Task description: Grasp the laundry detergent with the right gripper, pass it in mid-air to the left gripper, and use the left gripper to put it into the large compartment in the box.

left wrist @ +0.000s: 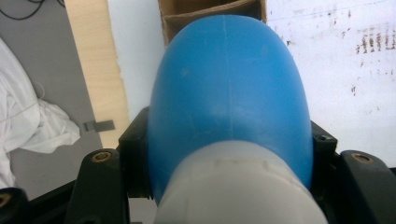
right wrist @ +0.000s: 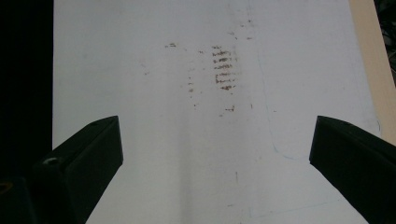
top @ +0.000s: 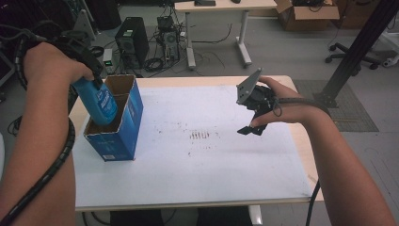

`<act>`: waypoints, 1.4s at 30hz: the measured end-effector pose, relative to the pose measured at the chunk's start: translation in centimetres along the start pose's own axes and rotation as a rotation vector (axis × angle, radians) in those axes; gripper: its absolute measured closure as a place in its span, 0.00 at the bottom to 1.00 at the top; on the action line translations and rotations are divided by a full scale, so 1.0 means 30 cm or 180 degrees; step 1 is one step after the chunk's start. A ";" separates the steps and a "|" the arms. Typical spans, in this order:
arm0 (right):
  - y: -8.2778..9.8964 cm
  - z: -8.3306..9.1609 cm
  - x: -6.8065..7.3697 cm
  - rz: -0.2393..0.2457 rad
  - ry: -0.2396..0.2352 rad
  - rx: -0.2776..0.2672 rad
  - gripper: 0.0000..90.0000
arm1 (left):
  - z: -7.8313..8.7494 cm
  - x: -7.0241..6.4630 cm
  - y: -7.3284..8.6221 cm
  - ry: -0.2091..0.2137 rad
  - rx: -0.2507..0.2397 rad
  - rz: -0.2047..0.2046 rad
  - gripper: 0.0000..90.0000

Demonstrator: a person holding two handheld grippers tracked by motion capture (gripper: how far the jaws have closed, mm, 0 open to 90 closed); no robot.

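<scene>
- White cap end of blue bottle sat pinched in my left claw, above the box.
- Smooth, rigid plastic, probably slippery: grip near cap.
- Right claw hung spread, holding nothing, over the worktop.

A lab: computer tower (cables strewn), office chair.

Black tool jaws, brass screws, ribbed cables.
</scene>
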State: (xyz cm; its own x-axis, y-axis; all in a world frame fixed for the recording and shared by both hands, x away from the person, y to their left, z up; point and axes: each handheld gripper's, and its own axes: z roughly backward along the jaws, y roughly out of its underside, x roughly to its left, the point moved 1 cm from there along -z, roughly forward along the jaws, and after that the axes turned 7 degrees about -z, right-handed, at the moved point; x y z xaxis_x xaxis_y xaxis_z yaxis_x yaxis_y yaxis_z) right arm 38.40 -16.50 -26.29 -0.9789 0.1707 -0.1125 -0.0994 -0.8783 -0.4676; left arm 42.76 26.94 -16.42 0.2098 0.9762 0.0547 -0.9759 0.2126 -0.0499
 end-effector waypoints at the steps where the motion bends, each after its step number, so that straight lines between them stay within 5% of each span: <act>1: 0.000 0.000 0.000 0.0002 0.0001 -0.0005 0.03 | -0.011 -0.002 -0.001 -0.0021 0.0009 -0.0030 0.43; 15: 0.004 -0.017 0.003 -0.0043 -0.0038 0.0034 0.03 | -0.145 -0.051 -0.006 -0.0093 0.0108 -0.0138 0.43; 42: 0.015 -0.030 0.002 -0.0076 -0.0067 0.0065 0.03 | -0.407 -0.029 0.019 -0.0031 0.0144 -0.0073 0.43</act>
State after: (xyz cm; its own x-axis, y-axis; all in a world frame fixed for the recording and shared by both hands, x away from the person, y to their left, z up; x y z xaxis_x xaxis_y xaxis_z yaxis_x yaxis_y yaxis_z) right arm 38.45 -16.48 -27.30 -0.9797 0.1823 -0.0830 -0.1261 -0.8831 -0.4520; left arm 42.77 26.72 -28.67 0.2317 0.9706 0.0652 -0.9726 0.2324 -0.0033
